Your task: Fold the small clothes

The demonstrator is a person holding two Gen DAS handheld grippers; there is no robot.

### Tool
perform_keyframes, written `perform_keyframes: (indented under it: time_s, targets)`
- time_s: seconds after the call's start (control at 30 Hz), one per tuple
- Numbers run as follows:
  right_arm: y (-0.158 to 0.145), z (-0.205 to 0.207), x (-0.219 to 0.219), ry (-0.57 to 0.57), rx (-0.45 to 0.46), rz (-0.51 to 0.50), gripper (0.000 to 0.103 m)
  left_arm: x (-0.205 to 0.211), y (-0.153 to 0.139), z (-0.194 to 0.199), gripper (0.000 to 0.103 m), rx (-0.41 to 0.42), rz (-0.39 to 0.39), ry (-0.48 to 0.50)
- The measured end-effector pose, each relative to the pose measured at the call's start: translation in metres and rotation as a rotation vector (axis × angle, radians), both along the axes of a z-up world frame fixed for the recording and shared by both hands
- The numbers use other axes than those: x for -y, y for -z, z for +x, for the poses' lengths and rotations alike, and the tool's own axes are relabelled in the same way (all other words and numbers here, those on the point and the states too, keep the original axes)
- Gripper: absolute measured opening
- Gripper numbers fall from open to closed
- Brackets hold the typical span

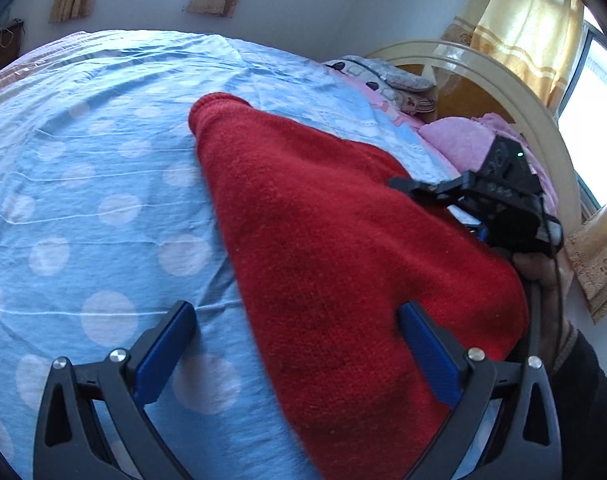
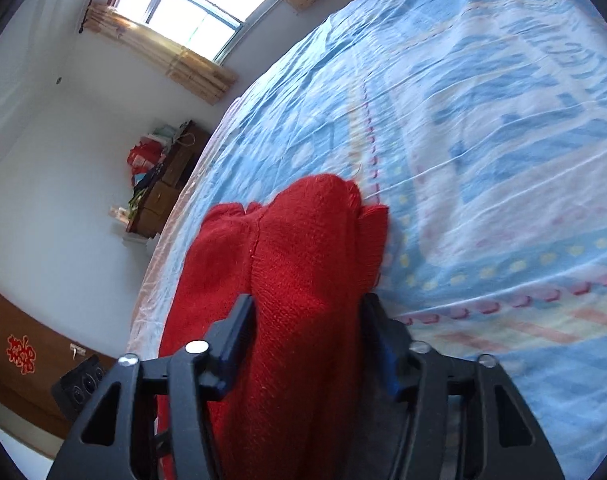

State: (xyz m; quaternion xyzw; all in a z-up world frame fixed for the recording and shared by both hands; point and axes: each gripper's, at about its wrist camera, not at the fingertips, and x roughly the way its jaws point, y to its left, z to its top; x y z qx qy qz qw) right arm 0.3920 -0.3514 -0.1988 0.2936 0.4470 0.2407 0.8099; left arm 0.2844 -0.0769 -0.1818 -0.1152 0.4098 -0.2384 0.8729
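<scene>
Red knit garment (image 2: 299, 264) — bedsheet (image 1: 83, 200) leftward.

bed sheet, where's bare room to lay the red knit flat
Most free: the polka-dot stretch of sheet left of the red knit in the left wrist view, out to the bed's far edge. Crowded: the headboard side, with pillows, a pink blanket and the right tool at the knit's edge.
</scene>
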Motion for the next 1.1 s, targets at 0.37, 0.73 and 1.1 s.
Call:
perform_keyframes:
  time_s: [0.37, 0.73, 1.1]
  targets:
    - [-0.007, -0.017, -0.021, 0.03, 0.048, -0.084, 0.03, 0.011, -0.01, -0.007, 0.053, 0.038, 0.006, 0.044]
    - [-0.026, -0.066, -0.034, 0.073, 0.125, -0.063, 0.028, 0.004, -0.028, -0.038, 0.041, 0.033, 0.131, 0.049]
    - [-0.05, -0.111, -0.076, 0.012, 0.195, 0.015, 0.028, -0.029, -0.046, -0.086, 0.038, 0.067, 0.162, 0.034]
